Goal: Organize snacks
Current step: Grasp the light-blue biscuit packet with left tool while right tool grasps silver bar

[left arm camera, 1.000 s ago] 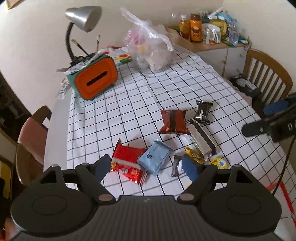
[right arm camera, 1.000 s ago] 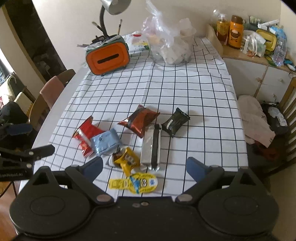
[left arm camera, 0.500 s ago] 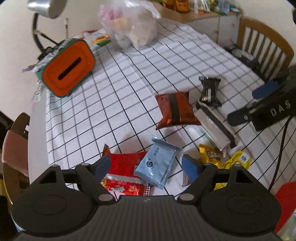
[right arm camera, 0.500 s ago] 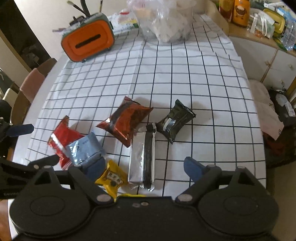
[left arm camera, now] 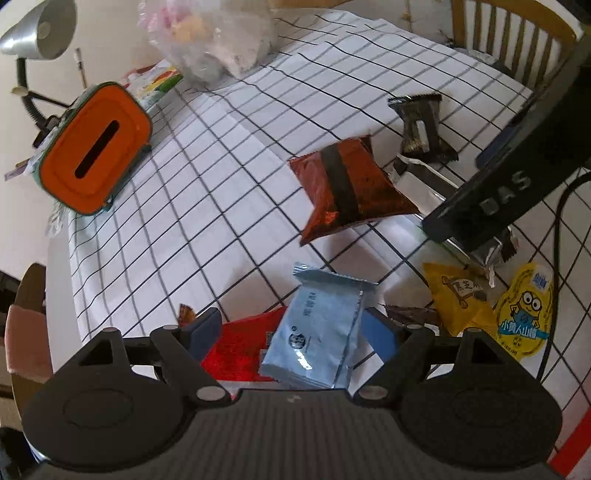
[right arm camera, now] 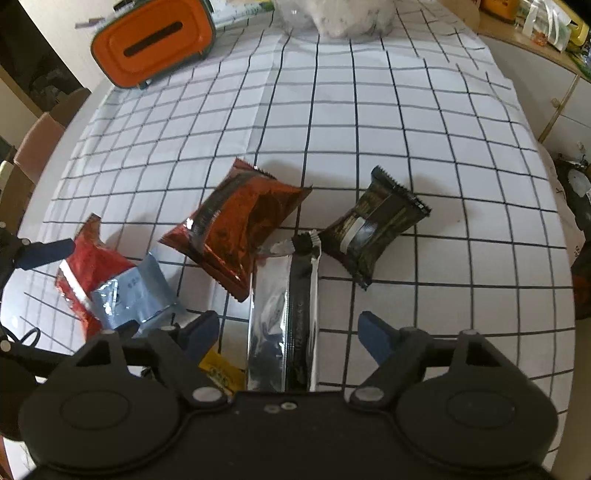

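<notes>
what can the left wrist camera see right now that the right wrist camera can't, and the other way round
Only the left wrist view shows the minion packet, the silver lamp and the wooden chair. Only the right wrist view shows the white cabinet. Both show the orange box, the blue packet, the dark red packet, the black packet and the silver packet; each open gripper, left and right, appears in both.

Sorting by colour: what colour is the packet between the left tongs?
Light blue packet, clearest in left wrist view.

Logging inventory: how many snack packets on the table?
8: red, light-blue, copper, black, silver, yellow, Minion, small dark. Others may be hidden.
</notes>
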Demonstrator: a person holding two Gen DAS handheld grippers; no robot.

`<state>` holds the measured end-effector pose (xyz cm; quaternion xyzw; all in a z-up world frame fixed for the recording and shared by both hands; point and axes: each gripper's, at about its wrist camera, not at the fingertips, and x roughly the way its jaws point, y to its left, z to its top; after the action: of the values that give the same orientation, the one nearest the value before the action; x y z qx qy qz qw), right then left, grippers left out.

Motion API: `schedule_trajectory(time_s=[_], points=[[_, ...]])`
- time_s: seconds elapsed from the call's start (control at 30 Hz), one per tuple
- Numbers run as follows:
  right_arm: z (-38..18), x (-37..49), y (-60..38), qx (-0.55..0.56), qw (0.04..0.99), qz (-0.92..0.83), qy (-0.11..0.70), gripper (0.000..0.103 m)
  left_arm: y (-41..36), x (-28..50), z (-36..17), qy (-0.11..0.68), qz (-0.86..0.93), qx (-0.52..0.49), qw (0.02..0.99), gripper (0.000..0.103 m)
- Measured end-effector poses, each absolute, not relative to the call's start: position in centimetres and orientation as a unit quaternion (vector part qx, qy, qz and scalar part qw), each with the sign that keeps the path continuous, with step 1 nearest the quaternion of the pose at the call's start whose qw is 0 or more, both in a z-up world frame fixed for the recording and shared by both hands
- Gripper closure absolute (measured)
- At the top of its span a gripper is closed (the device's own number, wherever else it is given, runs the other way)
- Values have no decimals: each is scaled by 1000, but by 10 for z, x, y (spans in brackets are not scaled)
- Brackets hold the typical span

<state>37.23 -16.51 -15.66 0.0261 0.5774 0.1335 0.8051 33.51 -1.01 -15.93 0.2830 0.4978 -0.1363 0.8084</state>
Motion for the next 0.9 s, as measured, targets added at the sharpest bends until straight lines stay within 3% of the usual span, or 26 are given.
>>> schedule_trajectory(time_s=[0.23,0.5,0.63,0.67,0.9], points=[[-170,373,-150,-2,804,131,580,30,-17,337,-176,496,-144,308,799,19],[-176,370,-136,-49,814,118,567,42,-19,346,-187,508,-149,309,790,30],[-176,364,-135,-71,821,118,555,57,-22,348,-186,514,-152,301,789,51],[-175,362,-135,-73,822,120,552,60,-22,348,-186,514,-149,300,789,51],[-170,359,-155,-46,822,122,554,62,-15,349,-181,529,-134,254,799,56]])
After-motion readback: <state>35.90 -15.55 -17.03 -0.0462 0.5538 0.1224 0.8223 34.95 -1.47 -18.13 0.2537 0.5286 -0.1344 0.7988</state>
